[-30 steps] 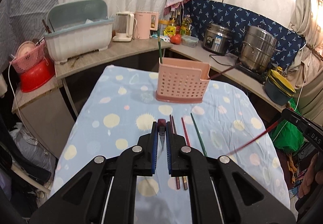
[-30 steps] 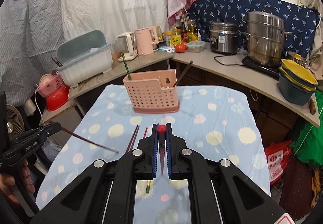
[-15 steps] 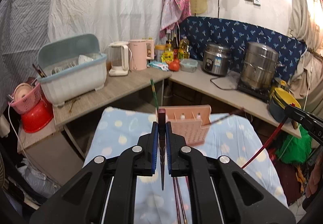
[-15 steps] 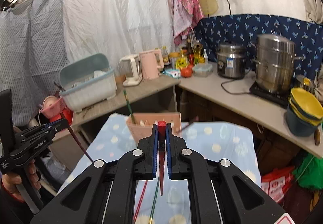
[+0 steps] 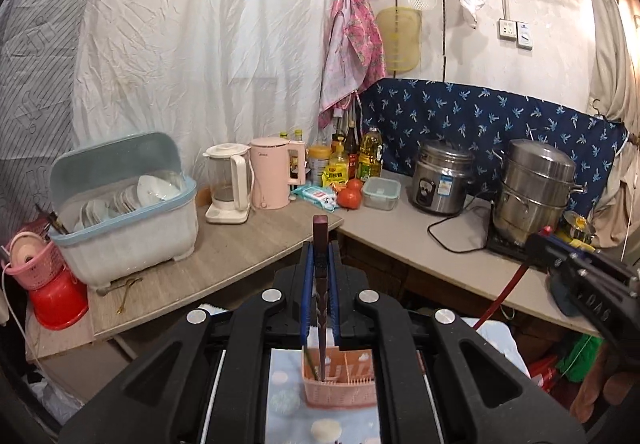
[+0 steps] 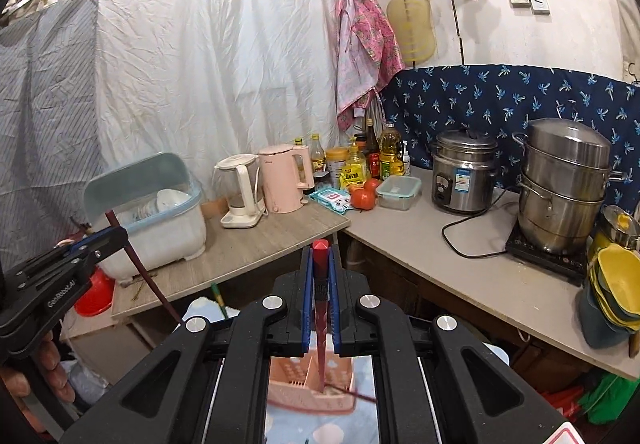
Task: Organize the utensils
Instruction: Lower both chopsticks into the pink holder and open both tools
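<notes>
My left gripper (image 5: 320,264) is shut on a dark maroon chopstick (image 5: 321,284) held upright, its tip down over the pink perforated utensil holder (image 5: 340,384) on the dotted blue tablecloth. My right gripper (image 6: 320,268) is shut on a red chopstick (image 6: 321,308), also upright, its tip over the same holder (image 6: 312,388). A green chopstick (image 6: 219,296) stands in the holder. The right gripper also shows in the left wrist view (image 5: 580,276), the left gripper in the right wrist view (image 6: 80,252).
An L-shaped counter (image 5: 240,244) behind the table carries a dish box (image 5: 124,204), kettles (image 5: 272,172), bottles, tomatoes, a rice cooker (image 5: 440,180) and a steamer pot (image 5: 536,188). Stacked yellow bowls (image 6: 616,284) sit at the right. White sheets hang behind.
Both grippers have risen and tilted their chopsticks from flat to upright, and now stand over the pink holder, which has dropped to the bottom of both views.
</notes>
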Demonstrator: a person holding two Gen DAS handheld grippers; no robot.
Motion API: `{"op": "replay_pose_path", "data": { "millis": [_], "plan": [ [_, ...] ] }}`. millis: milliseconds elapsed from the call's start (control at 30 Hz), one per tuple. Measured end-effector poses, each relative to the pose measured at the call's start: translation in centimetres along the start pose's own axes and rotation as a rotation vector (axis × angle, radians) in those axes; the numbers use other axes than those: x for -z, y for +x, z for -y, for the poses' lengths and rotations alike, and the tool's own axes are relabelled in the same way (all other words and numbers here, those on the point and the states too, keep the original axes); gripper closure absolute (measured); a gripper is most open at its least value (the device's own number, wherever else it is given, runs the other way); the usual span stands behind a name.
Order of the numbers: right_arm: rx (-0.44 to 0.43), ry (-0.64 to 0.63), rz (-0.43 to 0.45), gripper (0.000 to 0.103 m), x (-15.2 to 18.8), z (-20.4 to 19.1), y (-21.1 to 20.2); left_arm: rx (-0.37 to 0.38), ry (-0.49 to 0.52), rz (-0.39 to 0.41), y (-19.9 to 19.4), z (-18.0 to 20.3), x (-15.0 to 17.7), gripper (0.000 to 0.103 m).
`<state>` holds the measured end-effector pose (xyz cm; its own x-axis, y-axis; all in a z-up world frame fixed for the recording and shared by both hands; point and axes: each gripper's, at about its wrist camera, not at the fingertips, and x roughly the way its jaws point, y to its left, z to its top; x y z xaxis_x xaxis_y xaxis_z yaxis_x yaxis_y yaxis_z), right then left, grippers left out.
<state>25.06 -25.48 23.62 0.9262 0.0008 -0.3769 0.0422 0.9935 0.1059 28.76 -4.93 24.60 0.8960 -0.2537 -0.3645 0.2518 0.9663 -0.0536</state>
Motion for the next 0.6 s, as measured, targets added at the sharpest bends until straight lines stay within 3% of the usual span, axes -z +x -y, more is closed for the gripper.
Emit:
{"op": "replay_pose_path", "data": {
  "millis": [133,300,533,600],
  "plan": [
    [-0.003,0.02,-0.034,0.096,0.9,0.3,3.5,0.001,-0.011,-0.017,3.3,0.1,0.7,0.096],
    [-0.005,0.009,-0.097,0.096,3.3,0.0,7.1,-0.005,-0.014,-0.096,7.3,-0.1,3.3,0.096],
    [-0.014,-0.016,-0.171,0.096,6.2,-0.7,10.5,-0.003,-0.018,-0.168,10.2,-0.6,6.6,0.095],
    [-0.011,-0.024,-0.179,0.088,6.7,-0.8,10.8,-0.023,-0.023,-0.163,10.2,-0.8,7.1,0.084]
  ]
}}
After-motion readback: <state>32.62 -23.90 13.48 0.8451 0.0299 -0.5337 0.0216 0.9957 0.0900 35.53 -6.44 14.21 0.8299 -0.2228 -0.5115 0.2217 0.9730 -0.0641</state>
